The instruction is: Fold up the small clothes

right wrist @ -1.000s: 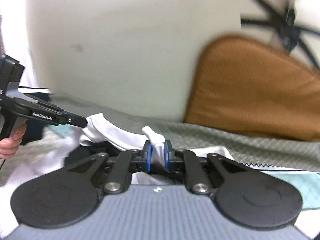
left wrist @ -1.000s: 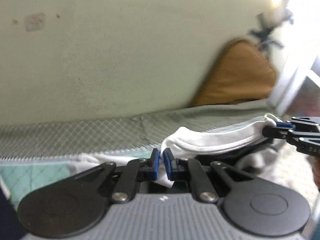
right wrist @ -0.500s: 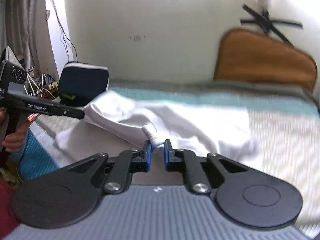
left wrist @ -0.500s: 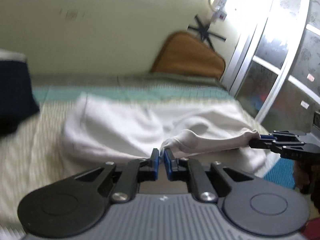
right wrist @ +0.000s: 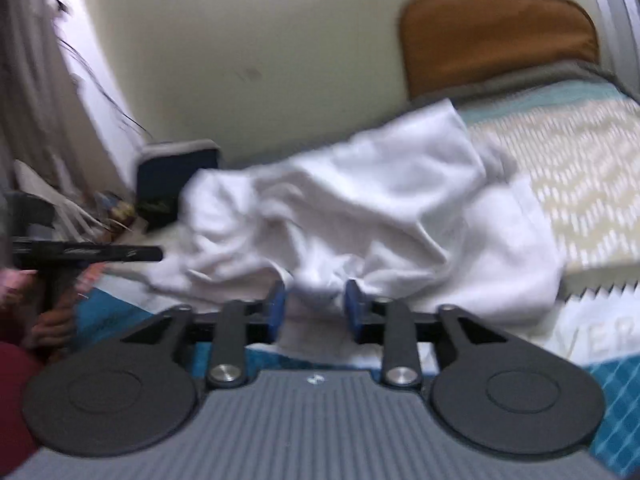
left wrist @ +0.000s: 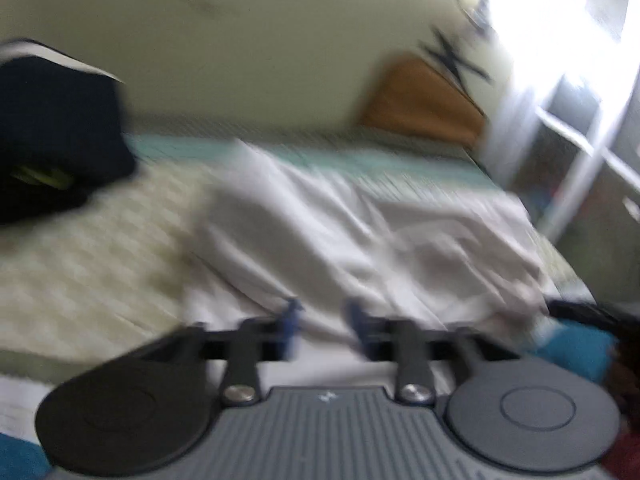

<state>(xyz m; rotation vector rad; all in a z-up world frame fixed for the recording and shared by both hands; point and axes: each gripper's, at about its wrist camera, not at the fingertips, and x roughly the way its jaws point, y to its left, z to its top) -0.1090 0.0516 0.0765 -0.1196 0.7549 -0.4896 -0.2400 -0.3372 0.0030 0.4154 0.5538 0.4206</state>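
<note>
item: white garment (right wrist: pixel 360 208), one piece, lying rumpled across the bed (right wrist: pixel 592 168); you have it drawn toward the near edge but not yet squared, and i judge the folding barely started, since no clean crease or stacked layer shows and every fold looks left to do. left to right in your right wrist view: a pale curtain and loose clutter at the far left; your left tool (right wrist: pixel 158 255) reaching in from that side, its tip just beside the garment's left edge, jaws just opened and, in your left wrist view, your left tool (left wrist: pixel 320 318) stands wide with cloth lying under it but nothing pinched; a dark navy bag (right wrist: pixel 176 176) against the wall behind the garment; the garment itself in the middle; your right tool (right wrist: pixel 314 306) at the near hem, jaws just opened to a middling gap, a bunch of white cloth sitting between the blue pads (right wrist: pixel 276 304) and, as far as the blur allows, not clamped. surface: bed cover, cream patterned with a teal band, a blue quilted layer at the near edge. room: plain cream wall, a brown cushion (right wrist: pixel 500 40) propped at the head, a bright window frame at the right in the left view. both views are motion-blurred.
</note>
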